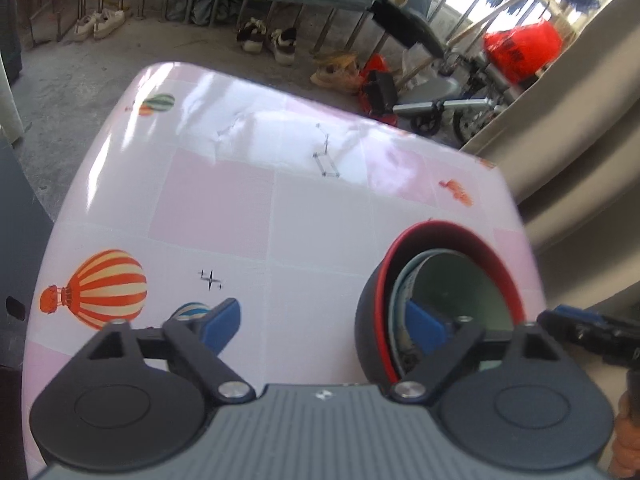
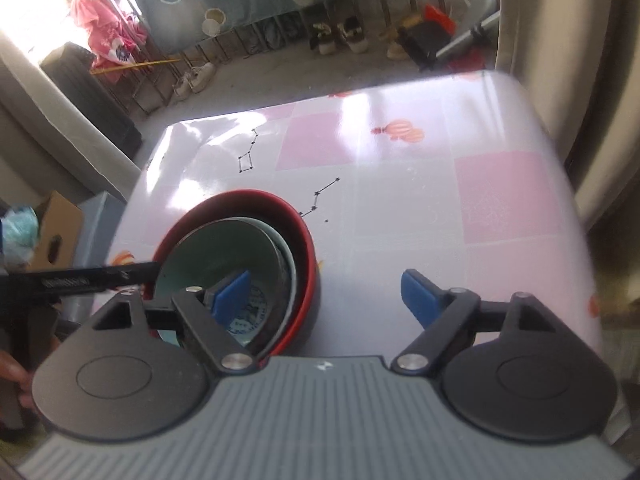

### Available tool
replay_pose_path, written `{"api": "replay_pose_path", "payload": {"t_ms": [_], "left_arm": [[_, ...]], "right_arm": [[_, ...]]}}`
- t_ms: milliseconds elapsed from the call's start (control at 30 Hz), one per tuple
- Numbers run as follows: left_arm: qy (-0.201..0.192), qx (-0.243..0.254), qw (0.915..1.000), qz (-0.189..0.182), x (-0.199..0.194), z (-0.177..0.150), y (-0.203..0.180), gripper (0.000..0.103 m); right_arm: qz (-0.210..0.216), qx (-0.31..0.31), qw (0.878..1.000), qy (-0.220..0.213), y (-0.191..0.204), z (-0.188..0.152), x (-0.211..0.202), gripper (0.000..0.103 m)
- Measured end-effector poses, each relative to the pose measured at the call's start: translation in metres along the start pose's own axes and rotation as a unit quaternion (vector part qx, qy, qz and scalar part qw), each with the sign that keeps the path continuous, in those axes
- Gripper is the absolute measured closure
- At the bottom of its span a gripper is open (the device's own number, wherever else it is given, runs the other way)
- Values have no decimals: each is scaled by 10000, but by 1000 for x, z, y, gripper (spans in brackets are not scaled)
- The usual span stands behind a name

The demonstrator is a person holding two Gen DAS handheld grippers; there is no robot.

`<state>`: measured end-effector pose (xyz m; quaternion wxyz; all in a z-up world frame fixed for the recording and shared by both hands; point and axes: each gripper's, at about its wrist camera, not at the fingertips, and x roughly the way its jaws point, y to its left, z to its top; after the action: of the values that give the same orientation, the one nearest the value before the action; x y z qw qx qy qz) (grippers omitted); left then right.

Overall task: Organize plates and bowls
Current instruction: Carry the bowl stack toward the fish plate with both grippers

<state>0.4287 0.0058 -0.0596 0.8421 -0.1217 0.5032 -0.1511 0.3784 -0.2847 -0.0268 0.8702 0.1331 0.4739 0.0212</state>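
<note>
A black bowl with a red inside [image 1: 370, 312] stands on the pink checked table [image 1: 248, 208]; a pale green bowl [image 1: 452, 292] and a patterned dish are nested in it. In the right wrist view the same black bowl [image 2: 310, 256] holds the green bowl [image 2: 216, 256]. My left gripper [image 1: 324, 328] is open, its right finger over the green bowl, its left finger over the table. My right gripper [image 2: 328, 292] is open, its left finger inside the green bowl, its right finger over bare table. Neither grips anything.
The table's far and right edges [image 2: 552, 148] are close. Shoes [image 1: 268, 40], a scooter [image 1: 440, 104] and a red bag lie on the floor beyond. A curtain [image 2: 580, 80] hangs at the right. A cardboard box [image 2: 56, 232] stands left of the table.
</note>
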Motion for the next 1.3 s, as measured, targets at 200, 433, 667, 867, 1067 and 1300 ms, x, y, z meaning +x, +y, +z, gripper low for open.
{"api": "replay_pose_path", "payload": {"t_ms": [200,433,667,867,1067,1300], "left_arm": [[-28,119,9999,13,-6,-3,-9,6],[-22,228,9995,198,-13,-7,-9,3],[-502,855,9949,166,-40,-13,-26,3],[-1299,1482,9788,562,-64,-22,-42,0],[-1483,1442,9759,700,-64,-22,-40,0],[-1256,1262,9839,-123,-52,-25,-29,0]], "right_arm": [[-126,-277,9995,-96,10,-4,-11,19],[-407,-781,9945,-560,23,-4,-35,3],[-1025,-1682,9717,-1304,41,-3,-73,1],[-1267,-1743,9615,-1708,41,-3,-99,1],[-1002,-1840,9692,-1297,39,2,-111,1],[-10,-1262,9853,-1152,30,-2,-109,1]]}}
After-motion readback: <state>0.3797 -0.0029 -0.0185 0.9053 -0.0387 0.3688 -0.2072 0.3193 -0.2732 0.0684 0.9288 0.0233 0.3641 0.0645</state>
